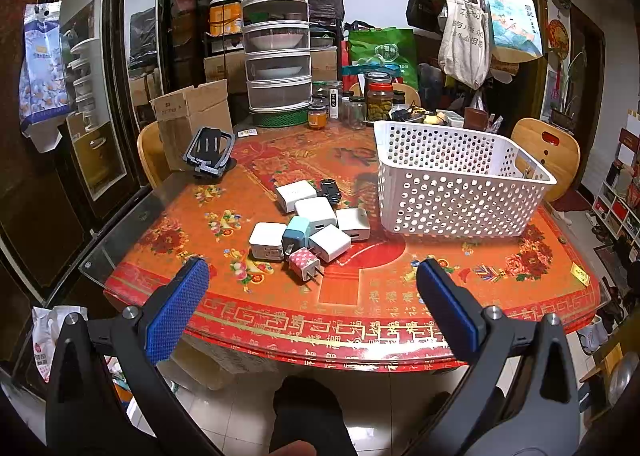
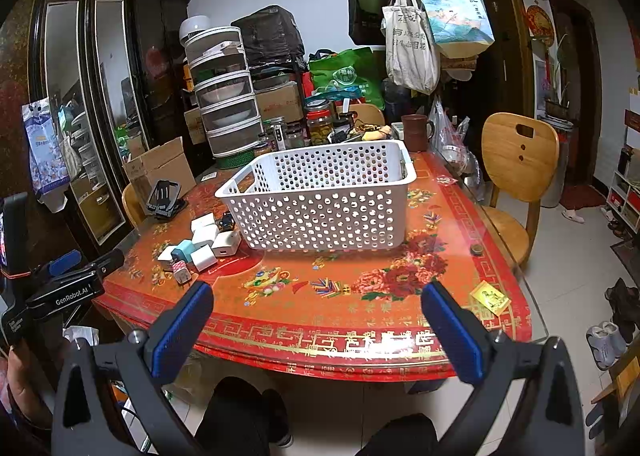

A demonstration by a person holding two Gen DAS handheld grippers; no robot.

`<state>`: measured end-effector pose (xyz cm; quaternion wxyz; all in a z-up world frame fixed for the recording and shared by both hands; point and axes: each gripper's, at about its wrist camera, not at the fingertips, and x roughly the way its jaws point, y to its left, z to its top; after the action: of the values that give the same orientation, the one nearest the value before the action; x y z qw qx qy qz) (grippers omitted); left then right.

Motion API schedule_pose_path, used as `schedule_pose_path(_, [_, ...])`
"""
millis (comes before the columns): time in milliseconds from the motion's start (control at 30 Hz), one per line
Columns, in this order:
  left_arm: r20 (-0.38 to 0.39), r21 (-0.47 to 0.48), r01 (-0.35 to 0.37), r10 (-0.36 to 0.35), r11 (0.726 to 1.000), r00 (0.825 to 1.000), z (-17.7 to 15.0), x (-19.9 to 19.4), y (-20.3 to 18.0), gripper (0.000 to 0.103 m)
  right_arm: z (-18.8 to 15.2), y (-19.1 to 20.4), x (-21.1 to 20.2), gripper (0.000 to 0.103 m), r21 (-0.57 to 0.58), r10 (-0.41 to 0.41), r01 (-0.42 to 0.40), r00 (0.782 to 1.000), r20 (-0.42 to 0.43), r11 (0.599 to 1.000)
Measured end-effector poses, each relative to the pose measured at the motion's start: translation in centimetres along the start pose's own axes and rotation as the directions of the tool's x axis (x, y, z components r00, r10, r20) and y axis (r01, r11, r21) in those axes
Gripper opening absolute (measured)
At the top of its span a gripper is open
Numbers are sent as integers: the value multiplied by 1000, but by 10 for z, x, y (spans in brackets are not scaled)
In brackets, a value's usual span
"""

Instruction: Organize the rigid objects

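cardboard box [image 1: 192, 112] | stacked food cover [image 1: 278, 44] | jars [image 1: 378, 98] | wooden chair [image 2: 516, 160]

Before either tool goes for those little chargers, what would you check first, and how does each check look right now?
1. Left tool open and empty: ok.
2. Right tool open and empty: ok.
3. Chargers in clear view, bunched together left of the basket: ok, though touching neighbours may make single picks fiddly.
4. Basket upright, open top: ok.
5. Basket empty inside: cannot tell fully.
6. Pink charger nearest the left tool, prongs facing out: ok.
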<state>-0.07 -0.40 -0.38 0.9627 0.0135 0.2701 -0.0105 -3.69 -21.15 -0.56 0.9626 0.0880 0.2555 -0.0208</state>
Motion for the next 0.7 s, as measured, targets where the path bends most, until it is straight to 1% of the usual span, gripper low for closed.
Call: schedule_pose_path(700, [-3, -3, -1, 1, 1000, 1000, -1, -1, -1, 102, -1, 2, 0, 103, -5, 2, -2, 1000, -1, 1000])
